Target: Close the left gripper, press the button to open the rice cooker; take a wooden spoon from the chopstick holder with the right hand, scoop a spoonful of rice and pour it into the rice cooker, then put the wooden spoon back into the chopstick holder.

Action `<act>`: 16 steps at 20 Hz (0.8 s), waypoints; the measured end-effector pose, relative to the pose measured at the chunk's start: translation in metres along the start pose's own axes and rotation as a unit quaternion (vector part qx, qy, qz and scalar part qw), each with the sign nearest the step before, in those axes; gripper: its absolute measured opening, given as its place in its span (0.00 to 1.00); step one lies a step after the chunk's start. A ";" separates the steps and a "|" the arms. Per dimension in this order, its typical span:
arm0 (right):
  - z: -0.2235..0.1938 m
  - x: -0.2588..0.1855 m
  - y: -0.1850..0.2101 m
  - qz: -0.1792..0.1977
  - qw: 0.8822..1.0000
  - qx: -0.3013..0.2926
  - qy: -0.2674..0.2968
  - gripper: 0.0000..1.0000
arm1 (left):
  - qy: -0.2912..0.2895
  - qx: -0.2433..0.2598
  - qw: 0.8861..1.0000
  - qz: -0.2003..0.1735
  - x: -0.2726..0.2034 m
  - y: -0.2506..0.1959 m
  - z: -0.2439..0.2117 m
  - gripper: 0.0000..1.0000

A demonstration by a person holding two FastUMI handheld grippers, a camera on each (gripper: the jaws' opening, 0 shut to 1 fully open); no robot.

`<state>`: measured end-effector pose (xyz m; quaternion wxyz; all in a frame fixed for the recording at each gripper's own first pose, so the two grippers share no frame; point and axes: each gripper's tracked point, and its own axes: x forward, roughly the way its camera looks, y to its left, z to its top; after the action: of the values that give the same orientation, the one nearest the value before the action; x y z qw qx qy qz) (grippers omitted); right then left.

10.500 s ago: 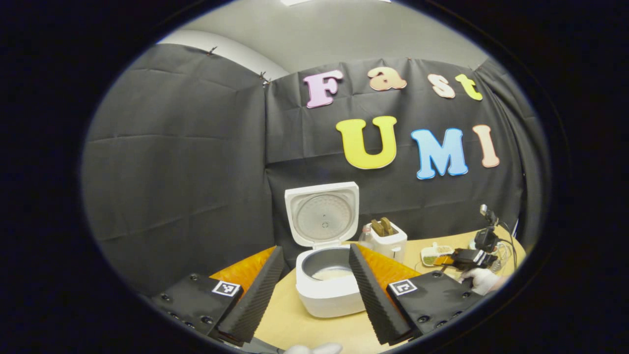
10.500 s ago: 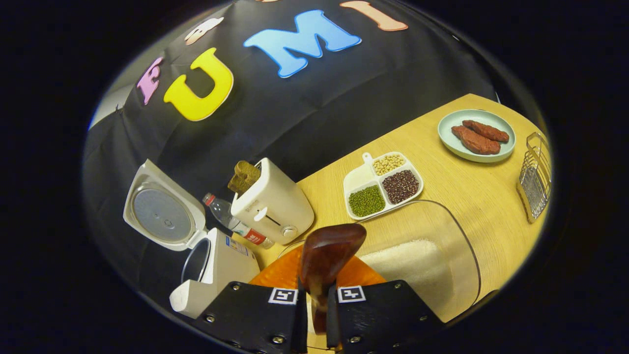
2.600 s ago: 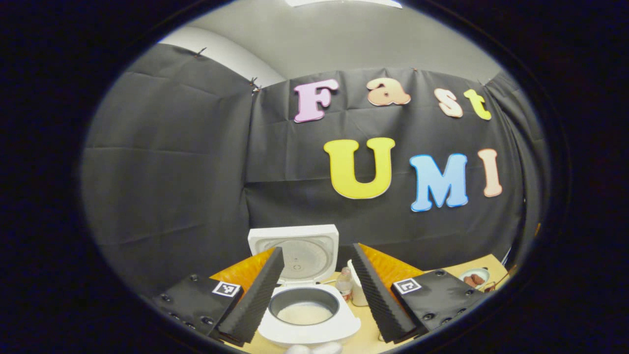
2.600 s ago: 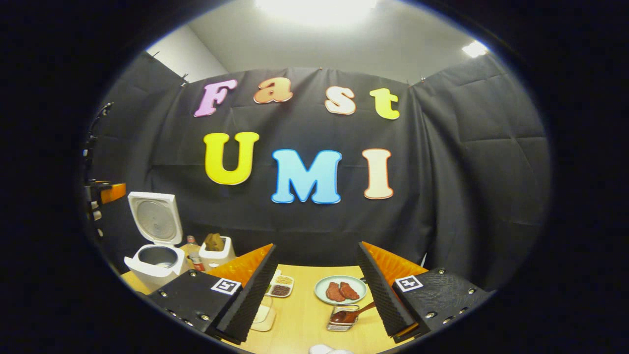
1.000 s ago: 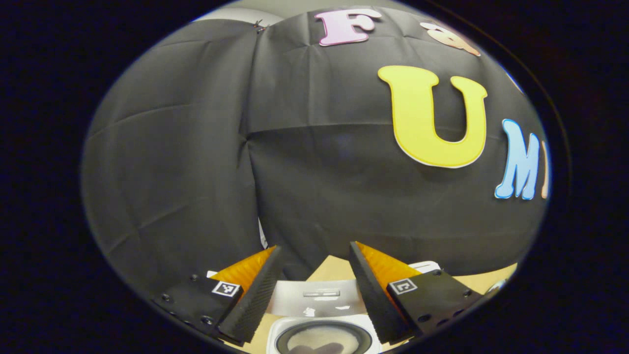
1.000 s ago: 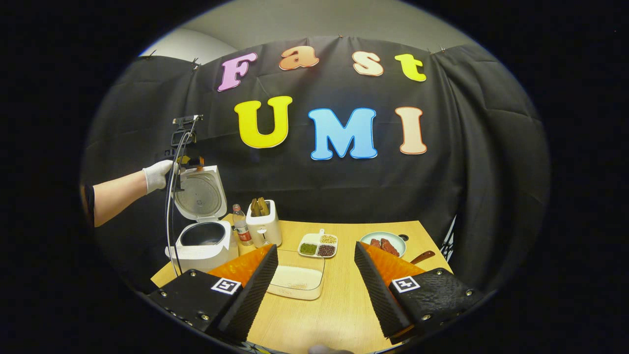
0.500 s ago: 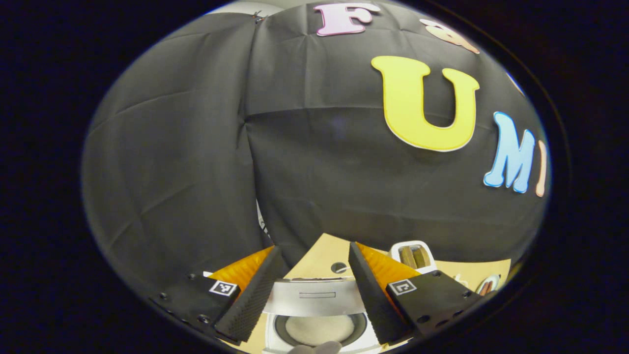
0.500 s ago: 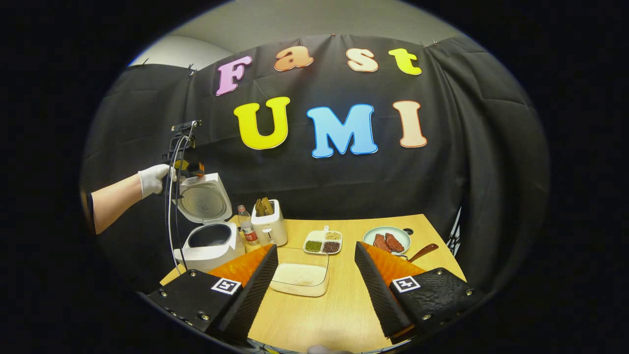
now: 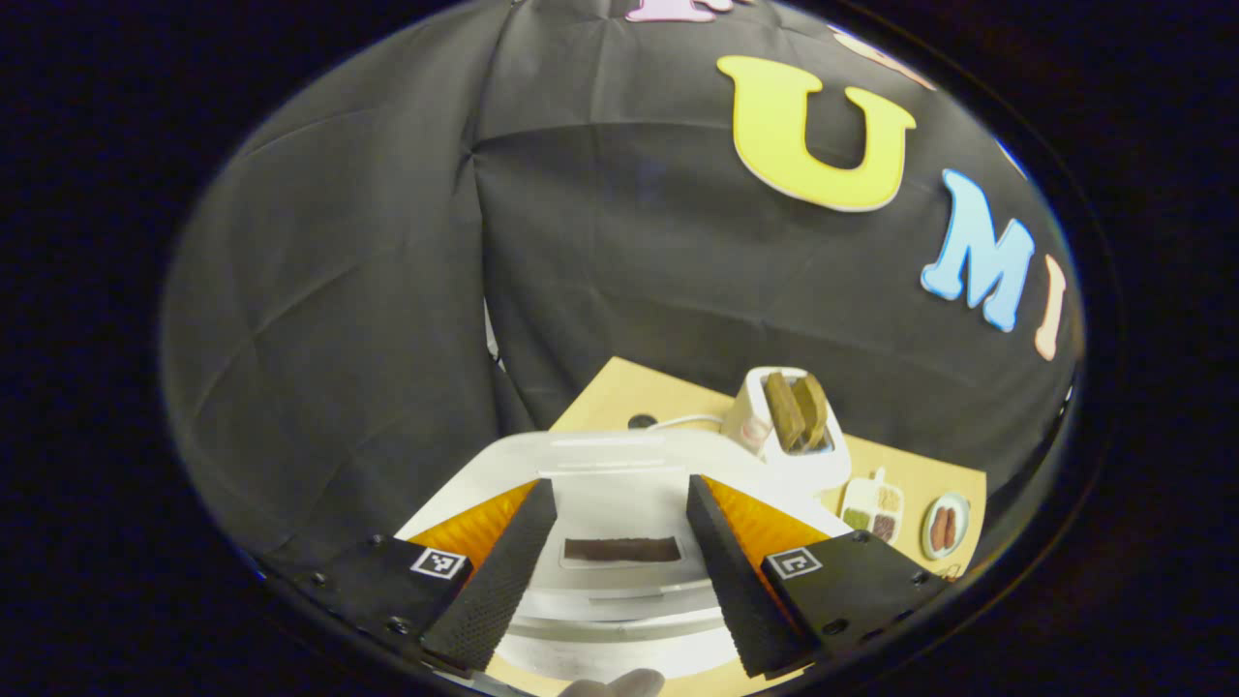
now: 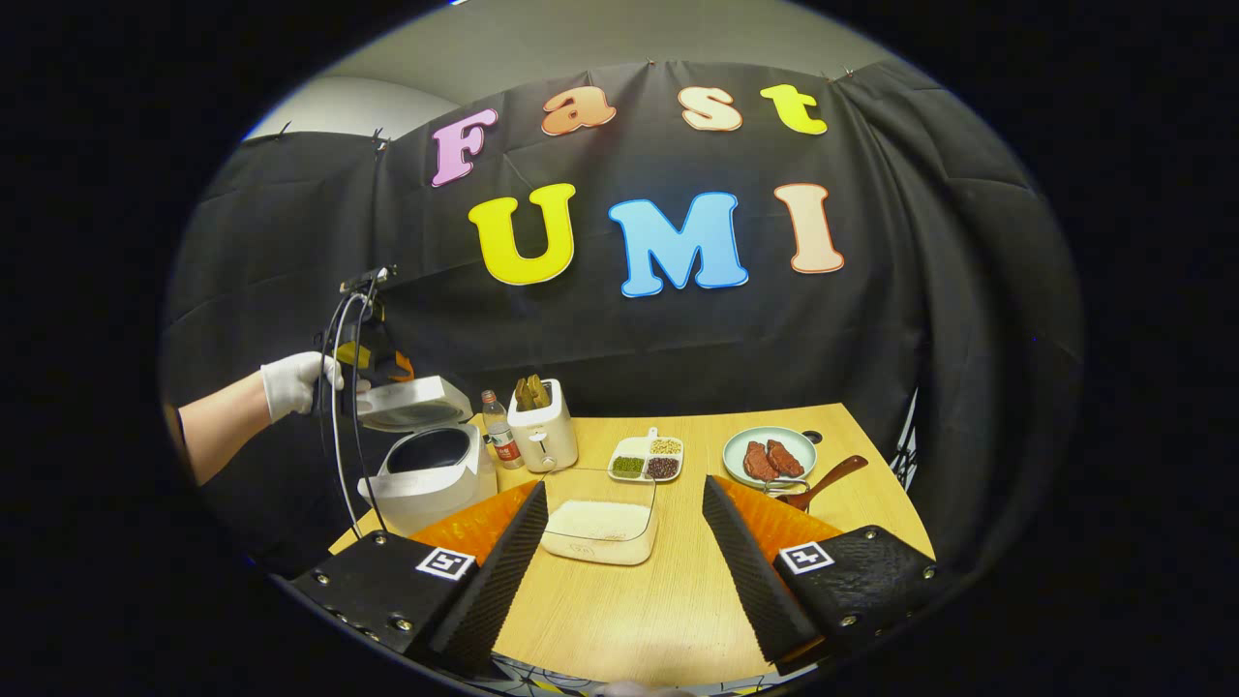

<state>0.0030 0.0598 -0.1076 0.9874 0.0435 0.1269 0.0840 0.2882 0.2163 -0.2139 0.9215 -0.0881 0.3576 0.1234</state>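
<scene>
Apparently at the closing stage: my left gripper (image 9: 619,484), fingers spread wide and holding nothing, sat over the rice cooker lid (image 9: 619,455), the two fingers flanking the dark recess at the lid's front. In the right gripper view the lid hung roughly half lowered over the rice cooker (image 10: 431,479), which stood at the table's (image 10: 658,600) far left corner, with a gloved hand (image 10: 295,382) behind the tool and its cable looping down past the cooker's side.

My right gripper (image 10: 624,489) was spread and empty too, hovering above the table's near edge. The wooden spoon (image 10: 828,479) lay with its handle slanting out of the chopstick holder (image 10: 786,489) near the right edge, just beside the plate (image 10: 770,443). The clear rice container (image 10: 600,530) sat at mid-table.

I judged the scooping done and the spoon returned, leaving only the lid. To finish it well I reckoned on pressing through the front centre of the lid, not a corner, following the hinge's arc rather than pushing straight down, and bearing on until the latch caught. The cable wanted watching, since it hung close enough to be pinched under the rim. Whether the fingers touched the lid I could not tell.
</scene>
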 end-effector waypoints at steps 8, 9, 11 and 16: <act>-0.011 -0.012 -0.006 0.007 1.000 0.008 0.011 0.98 | 0.045 0.016 0.999 -0.002 0.020 -0.002 -0.075 0.99; -0.013 -0.013 -0.007 0.008 1.000 0.008 0.011 0.99 | 0.047 0.018 0.999 -0.002 0.022 -0.002 -0.080 0.99; -0.014 -0.014 -0.008 0.010 1.000 0.010 0.013 0.99 | 0.054 0.029 0.998 -0.005 0.025 -0.004 -0.088 0.97; -0.020 -0.012 -0.007 0.023 0.999 0.036 0.021 0.98 | 0.057 0.041 0.997 -0.012 0.029 -0.004 -0.100 0.99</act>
<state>-0.0129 0.0516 -0.1246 0.9801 0.0804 0.1496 0.1027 0.2463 0.1917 -0.3064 0.9037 -0.0614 0.4136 0.0924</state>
